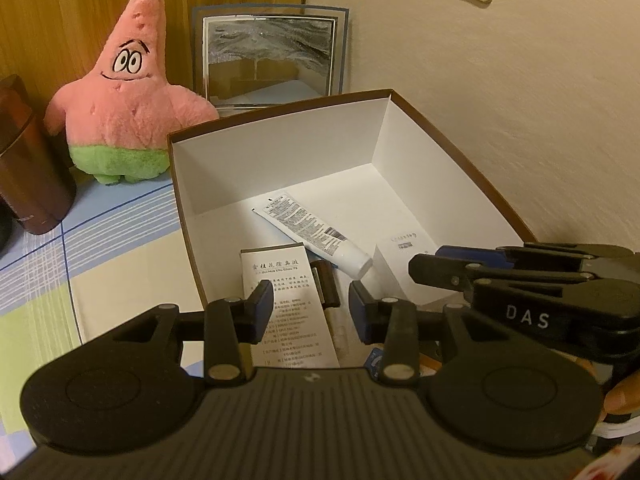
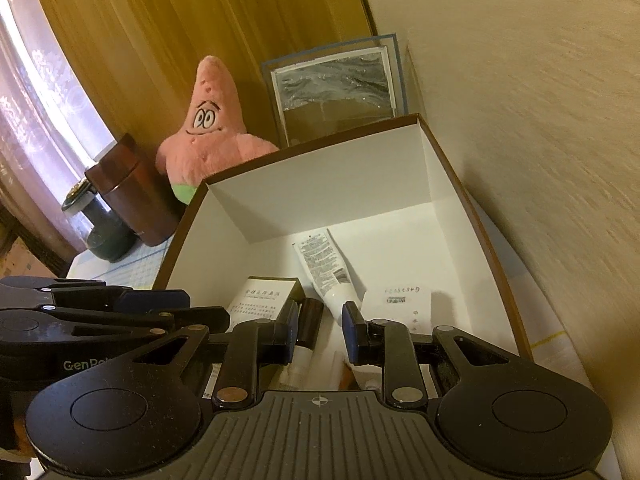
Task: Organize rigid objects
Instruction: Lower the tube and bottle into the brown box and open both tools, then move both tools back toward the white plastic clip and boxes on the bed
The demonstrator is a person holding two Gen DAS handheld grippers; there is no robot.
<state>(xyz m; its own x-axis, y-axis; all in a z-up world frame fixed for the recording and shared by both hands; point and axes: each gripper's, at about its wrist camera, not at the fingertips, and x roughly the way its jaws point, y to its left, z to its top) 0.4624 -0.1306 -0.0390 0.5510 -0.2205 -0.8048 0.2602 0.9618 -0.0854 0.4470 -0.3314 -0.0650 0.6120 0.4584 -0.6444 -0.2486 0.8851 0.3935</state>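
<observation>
Your left gripper point(image 1: 311, 308) has its fingers narrowly parted and empty over the brown-rimmed white cardboard box point(image 1: 280, 152); your right gripper point(image 2: 319, 330) is closed, empty. The white printed tube point(image 1: 316, 232) lies mid-floor, so crowded fingers could collide or knock the printed white carton point(image 1: 280, 280)

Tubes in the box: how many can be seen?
1: the white tube lies diagonally on the floor of the box, near its middle. Others may be hidden under the grippers.
</observation>
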